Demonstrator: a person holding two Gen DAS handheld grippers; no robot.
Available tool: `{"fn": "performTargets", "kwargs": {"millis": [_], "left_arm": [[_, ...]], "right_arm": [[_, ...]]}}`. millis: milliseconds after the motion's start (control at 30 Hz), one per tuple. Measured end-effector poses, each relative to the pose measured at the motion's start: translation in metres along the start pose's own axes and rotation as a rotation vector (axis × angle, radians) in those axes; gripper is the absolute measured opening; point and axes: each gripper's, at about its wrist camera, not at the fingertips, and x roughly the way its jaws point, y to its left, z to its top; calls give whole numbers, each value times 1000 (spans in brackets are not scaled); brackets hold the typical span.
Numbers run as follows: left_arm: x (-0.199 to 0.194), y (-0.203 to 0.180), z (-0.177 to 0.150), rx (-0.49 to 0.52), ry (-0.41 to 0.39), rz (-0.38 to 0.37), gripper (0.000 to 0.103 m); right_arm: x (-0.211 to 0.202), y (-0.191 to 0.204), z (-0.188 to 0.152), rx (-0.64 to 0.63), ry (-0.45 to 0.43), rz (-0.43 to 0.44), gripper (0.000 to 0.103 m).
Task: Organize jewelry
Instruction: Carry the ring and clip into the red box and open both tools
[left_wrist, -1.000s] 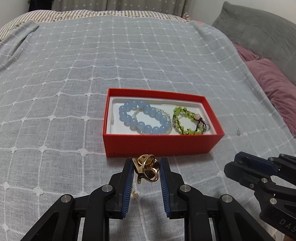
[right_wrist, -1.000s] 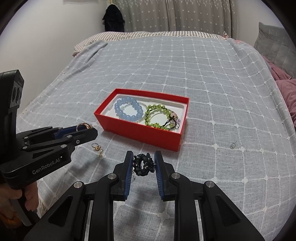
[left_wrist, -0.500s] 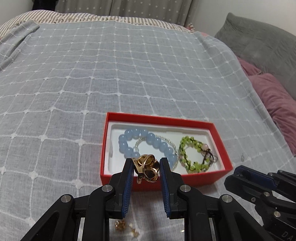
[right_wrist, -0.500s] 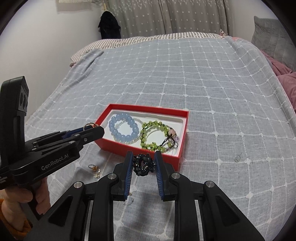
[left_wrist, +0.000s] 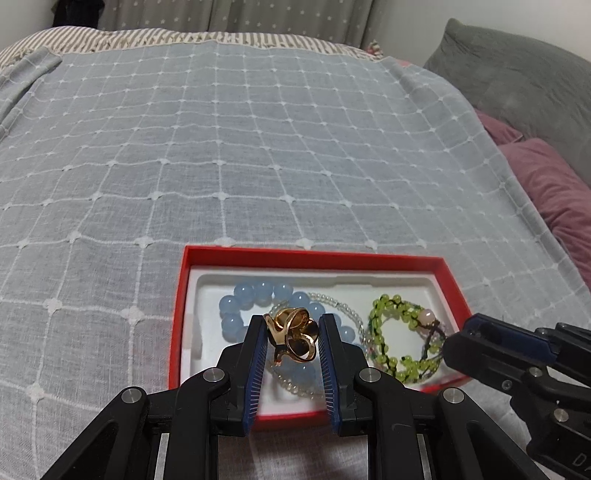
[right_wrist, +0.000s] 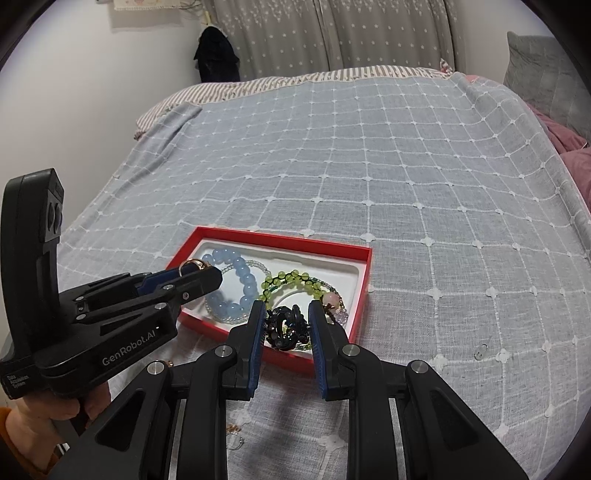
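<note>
My left gripper (left_wrist: 293, 341) is clamped on the gold ring (left_wrist: 293, 338), my right gripper (right_wrist: 286, 326) on the black ring (right_wrist: 284, 328); I hold both above the red box (left_wrist: 314, 258), over its bracelets, so each should drop inside when released.

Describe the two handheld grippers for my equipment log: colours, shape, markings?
Both are matte black plastic with silver screws and ribbed blue pads. The left gripper has white "GenRobot.AI" lettering on its side and a pistol handle. The right gripper looks alike. An orange cuff shows.
</note>
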Motion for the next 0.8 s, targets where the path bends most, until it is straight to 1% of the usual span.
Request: {"fn": "performTargets", "kwargs": {"millis": [133, 367, 600, 800], "left_arm": [[3, -2, 2, -3, -3, 6, 23], [-5, -2, 0, 14, 15, 29, 39], [-21, -7, -5, 73, 30, 68, 44], [-28, -3, -13, 83, 42, 89, 53]], "right_arm": [[5, -4, 2, -4, 3, -5, 25], [14, -5, 5, -10, 10, -9, 25], [22, -6, 8, -2, 15, -18, 25], [28, -10, 7, 3, 24, -33, 25]]}}
